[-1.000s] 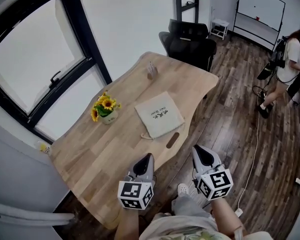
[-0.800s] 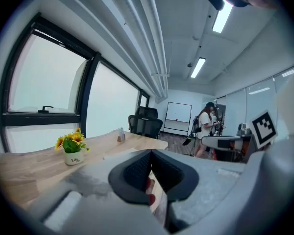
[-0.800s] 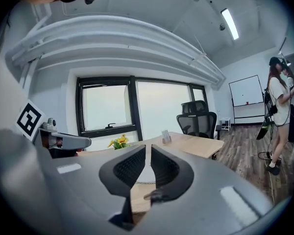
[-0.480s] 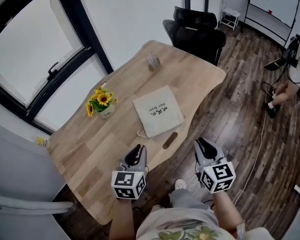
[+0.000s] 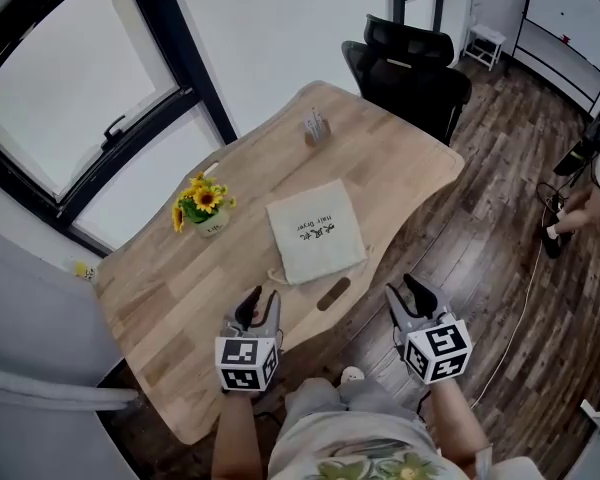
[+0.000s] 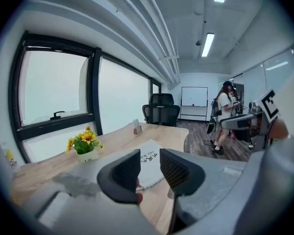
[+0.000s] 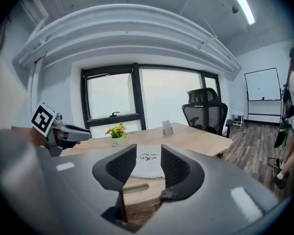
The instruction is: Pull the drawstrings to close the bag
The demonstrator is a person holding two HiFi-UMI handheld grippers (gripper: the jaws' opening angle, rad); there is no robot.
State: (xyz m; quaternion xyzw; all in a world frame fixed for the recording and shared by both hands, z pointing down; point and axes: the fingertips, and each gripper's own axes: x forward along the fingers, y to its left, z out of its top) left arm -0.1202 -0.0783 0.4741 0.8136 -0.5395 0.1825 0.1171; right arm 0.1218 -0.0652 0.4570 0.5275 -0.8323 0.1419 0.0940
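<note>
A flat beige drawstring bag [image 5: 315, 230] with small dark print lies on the wooden table [image 5: 180, 298]; its cord loop [image 5: 276, 274] shows at the near left corner. My left gripper [image 5: 258, 302] hovers over the table's near edge, short of the bag. The right gripper [image 5: 412, 294] hangs off the edge, over the floor. Both have just been opening their jaws and hold nothing. The bag [image 6: 148, 159] appears far ahead through the left gripper [image 6: 150, 168] gap. It also lies beyond the right gripper [image 7: 148, 167], as the bag [image 7: 148, 163].
A pot of sunflowers [image 5: 204, 212] stands left of the bag and a small card holder [image 5: 315, 126] at the far end. An oval slot [image 5: 332, 294] cuts the table near its edge. A black office chair [image 5: 415, 66] stands behind. A person [image 5: 588, 203] is at far right.
Both grippers have come forward toward the table's near edge and sunk a little. Their jaws, shut a second ago, now stand apart. The bag has not moved.
</note>
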